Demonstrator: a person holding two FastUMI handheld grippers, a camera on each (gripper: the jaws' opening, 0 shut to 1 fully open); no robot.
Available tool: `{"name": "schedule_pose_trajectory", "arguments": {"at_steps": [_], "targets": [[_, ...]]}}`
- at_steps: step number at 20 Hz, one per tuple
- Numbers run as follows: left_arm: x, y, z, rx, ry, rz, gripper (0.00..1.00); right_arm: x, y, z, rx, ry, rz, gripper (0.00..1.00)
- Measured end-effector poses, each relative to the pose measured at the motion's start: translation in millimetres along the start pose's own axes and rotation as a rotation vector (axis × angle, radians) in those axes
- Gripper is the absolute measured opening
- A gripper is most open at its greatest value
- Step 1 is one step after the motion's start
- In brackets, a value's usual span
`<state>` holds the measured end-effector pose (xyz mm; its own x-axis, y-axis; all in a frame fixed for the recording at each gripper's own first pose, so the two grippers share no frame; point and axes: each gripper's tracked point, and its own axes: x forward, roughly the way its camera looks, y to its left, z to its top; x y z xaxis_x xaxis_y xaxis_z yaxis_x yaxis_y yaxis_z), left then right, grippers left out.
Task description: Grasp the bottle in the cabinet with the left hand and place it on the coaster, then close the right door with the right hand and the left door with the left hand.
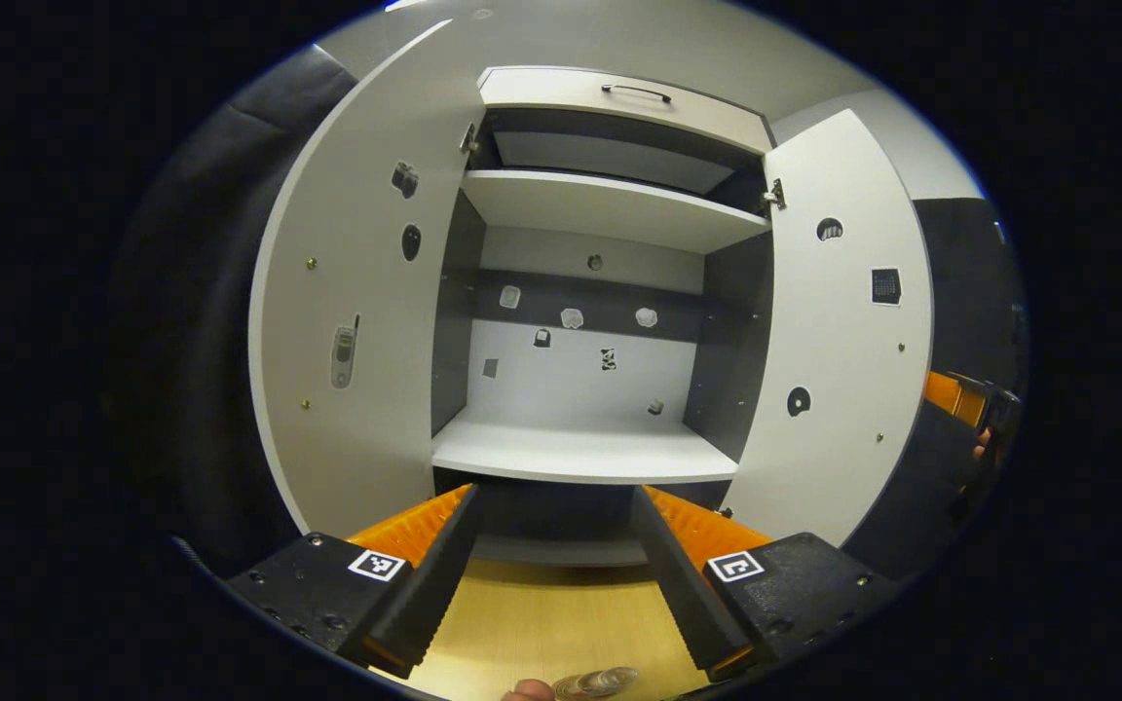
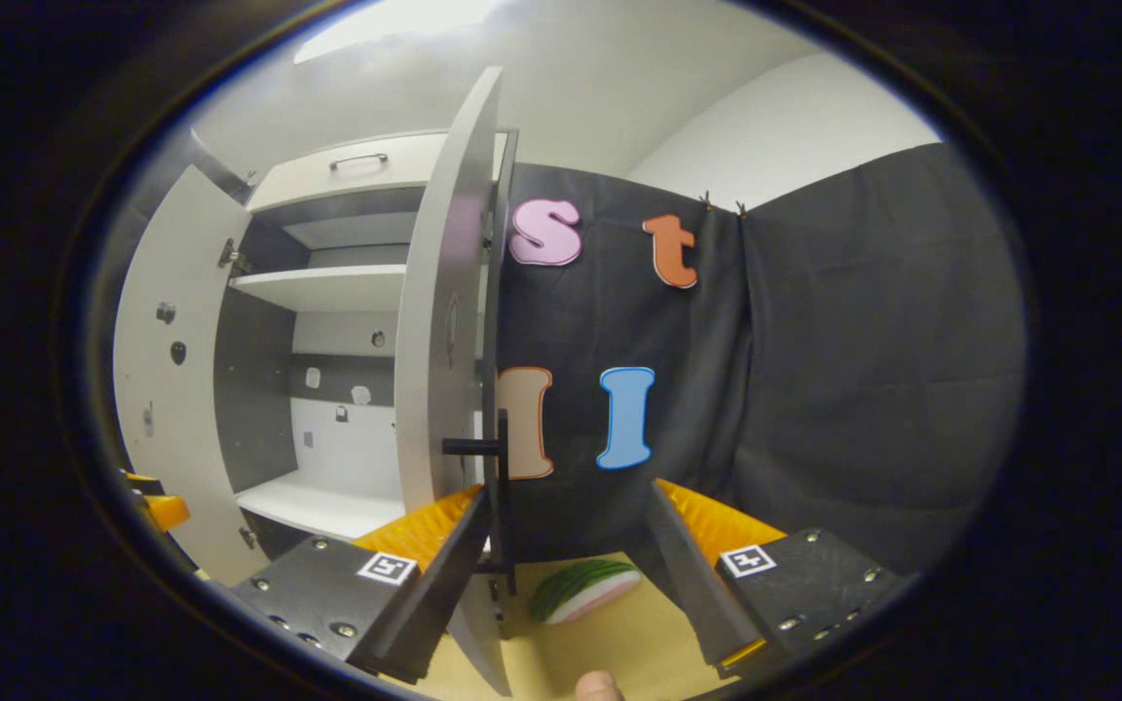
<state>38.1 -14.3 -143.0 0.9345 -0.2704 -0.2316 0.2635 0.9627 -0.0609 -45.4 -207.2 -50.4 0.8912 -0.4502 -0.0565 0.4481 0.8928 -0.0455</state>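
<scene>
The white cabinet (image 1: 580, 453) stands straight ahead in the left gripper view, both doors swung wide and its shelves bare. My left gripper (image 1: 556, 497) is open below the lower shelf, holding nothing. A clear glassy object (image 1: 600, 682), too cropped to tell whether it is the bottle, lies at the bottom edge on the wooden table (image 1: 542, 613). In the right gripper view the right door (image 2: 444, 321) shows edge-on, its dark handle (image 2: 471, 447) just beyond my open right gripper (image 2: 569, 497), close to its left finger. I cannot tell whether they touch.
A green-and-pink watermelon-slice toy (image 2: 585, 589) lies on the table past the right gripper's fingers. The left door (image 1: 356, 321) and right door (image 1: 834, 341) flank the opening. The other gripper (image 1: 980, 409) shows at the far right, beside the black cloth wall (image 2: 814, 389).
</scene>
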Motion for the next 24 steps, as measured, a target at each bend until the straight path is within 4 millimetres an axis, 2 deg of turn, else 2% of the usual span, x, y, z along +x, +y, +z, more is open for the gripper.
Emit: {"name": "schedule_pose_trajectory", "arguments": {"at_steps": [1,3,4,5,6,9,10,11,16,18,19,20,21,22,24], "targets": [[-2.3,3.9,1.6,0.001,0.001,0.012,0.97,-0.2,0.9,-0.3,0.001,0.0,0.004,0.93],[-5.1,8.7,6.9,-0.001,-0.004,0.028,0.97,0.5,3.4,0.3,0.0,0.0,0.016,0.93],[-6.6,10.7,9.0,-0.005,-0.006,0.035,0.97,0.5,5.8,0.3,0.0,0.002,0.028,0.98],[-8.3,11.9,12.3,-0.007,-0.011,0.041,0.97,1.0,9.0,0.1,0.004,0.006,0.045,0.93],[-9.4,13.7,15.5,-0.009,-0.015,0.052,0.97,1.2,14.2,-0.5,0.012,0.012,0.069,0.98],[-13.9,19.3,27.5,-0.007,-0.036,0.091,0.97,-0.2,30.1,-1.0,0.024,0.017,0.133,0.98],[-15.6,21.4,32.7,-0.003,-0.049,0.104,0.97,0.8,34.8,-0.5,0.024,0.014,0.149,0.93],[-17.7,24.0,37.4,0.001,-0.06,0.118,0.97,1.7,40.6,-0.8,0.027,0.019,0.169,0.98],[-29.4,39.3,52.5,0.007,-0.092,0.177,0.96,3.9,74.4,-4.0,0.052,0.042,0.272,1.0],[-33.8,49.0,56.6,0.003,-0.103,0.205,0.96,6.0,78.4,-2.8,0.053,0.036,0.271,0.98],[-35.9,54.2,57.8,0.0,-0.106,0.219,0.93,9.0,76.6,-2.8,0.057,0.033,0.264,0.93],[-37.6,60.4,56.9,-0.004,-0.106,0.234,0.96,11.7,76.4,-1.5,0.064,0.033,0.265,0.98],[-39.4,65.7,56.5,-0.008,-0.103,0.248,0.93,13.8,76.6,-2.3,0.074,0.037,0.266,0.97],[-39.9,70.1,55.7,-0.014,-0.101,0.26,0.96,15.8,77.8,-2.9,0.09,0.042,0.274,0.97],[-40.7,77.2,53.8,-0.03,-0.1,0.281,0.96,18.8,82.8,-4.4,0.105,0.055,0.29,0.97]]}}
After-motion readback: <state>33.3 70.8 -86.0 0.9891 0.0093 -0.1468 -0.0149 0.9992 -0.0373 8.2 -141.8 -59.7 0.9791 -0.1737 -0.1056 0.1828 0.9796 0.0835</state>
